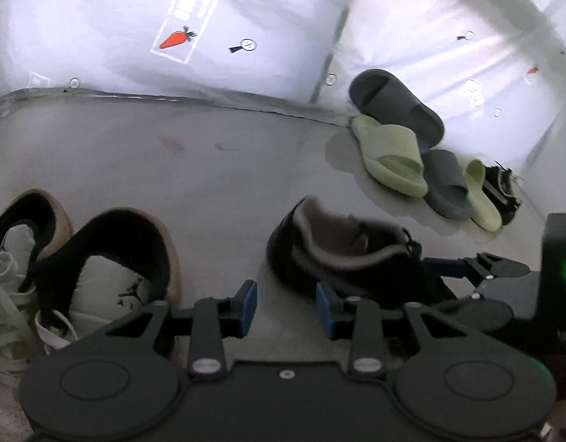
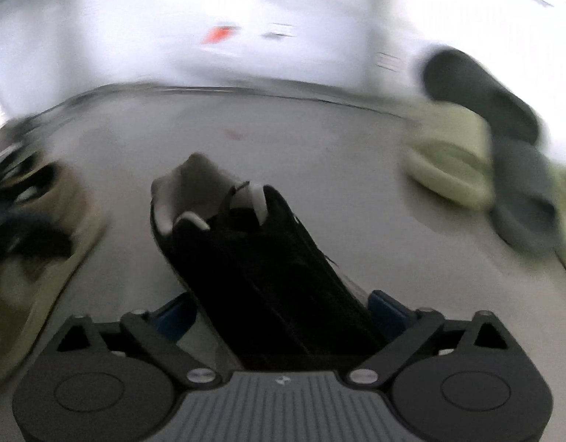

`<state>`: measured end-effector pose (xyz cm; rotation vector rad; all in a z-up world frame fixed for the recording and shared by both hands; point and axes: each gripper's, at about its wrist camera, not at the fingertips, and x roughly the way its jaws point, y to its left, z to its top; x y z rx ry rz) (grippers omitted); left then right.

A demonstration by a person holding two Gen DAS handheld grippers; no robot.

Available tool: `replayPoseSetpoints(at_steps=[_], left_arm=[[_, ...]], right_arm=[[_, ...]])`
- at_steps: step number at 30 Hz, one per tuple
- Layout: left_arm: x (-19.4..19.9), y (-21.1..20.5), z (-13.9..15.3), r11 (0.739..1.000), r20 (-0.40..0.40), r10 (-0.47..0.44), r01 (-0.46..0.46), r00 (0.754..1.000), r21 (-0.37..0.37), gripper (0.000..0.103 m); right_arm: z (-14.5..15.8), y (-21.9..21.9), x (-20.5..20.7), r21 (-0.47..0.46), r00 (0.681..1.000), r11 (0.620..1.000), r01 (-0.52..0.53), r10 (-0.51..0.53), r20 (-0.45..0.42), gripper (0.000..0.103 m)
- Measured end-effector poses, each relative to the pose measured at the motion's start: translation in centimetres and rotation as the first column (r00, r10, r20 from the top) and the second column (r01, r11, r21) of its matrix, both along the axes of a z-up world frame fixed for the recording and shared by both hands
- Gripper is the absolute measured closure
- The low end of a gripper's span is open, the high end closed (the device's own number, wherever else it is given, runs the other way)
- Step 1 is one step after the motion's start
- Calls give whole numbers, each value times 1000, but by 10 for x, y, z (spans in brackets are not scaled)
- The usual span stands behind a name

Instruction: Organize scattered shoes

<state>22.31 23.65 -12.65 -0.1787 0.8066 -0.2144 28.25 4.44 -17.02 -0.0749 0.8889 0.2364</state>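
Nearest the left wrist camera, the left claw [image 1: 286, 305] hangs released and empty over the grey floor [image 1: 194, 169], its blue pads well apart. Left of it stand two tan-collared high-top sneakers [image 1: 109, 269]; the nearer tongue carries the Jumpman logo, the only readable brand. Just right of that claw is the black sneaker [image 1: 342, 254], the shoe now in hand: the right claw [image 2: 283, 313] appears clenched on its toe end, heel pointing away. That grip sits far from the heel, so the shoe could swing or slip out as it is carried; the right wrist view is smeared with motion, which suggests a fast move that would make this worse. Further right of the black sneaker, against the wall, dark grey and pale green slides [image 1: 393, 154] and another black shoe lie overlapped; a careless set-down could knock them. A carrot sticker [image 1: 178, 38] on the wall has illegible lettering.
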Motion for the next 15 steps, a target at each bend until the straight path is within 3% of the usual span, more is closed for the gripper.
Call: replayPoseSetpoints(at_steps=[2,5,9,15], left_arm=[[-3,-1,1,1000,10,-17,17,1000,3,67],[-7,-1,3,1000,21,-19,19,1000,-4,67],[-15,2,5,1000,32,-9,10,999,-26,67],[-28,2,7,999,34,-9,10,999,-47,67]], right_arm=[[0,-15,-6,16,990,991,130,-129,-54,10],[-4,-35,-19,54,978,980,191,-185,-97,10],[-6,-40,-32,59,985,985,160,-156,-80,9],[-2,-48,-27,165,999,986,-18,11,41,4]])
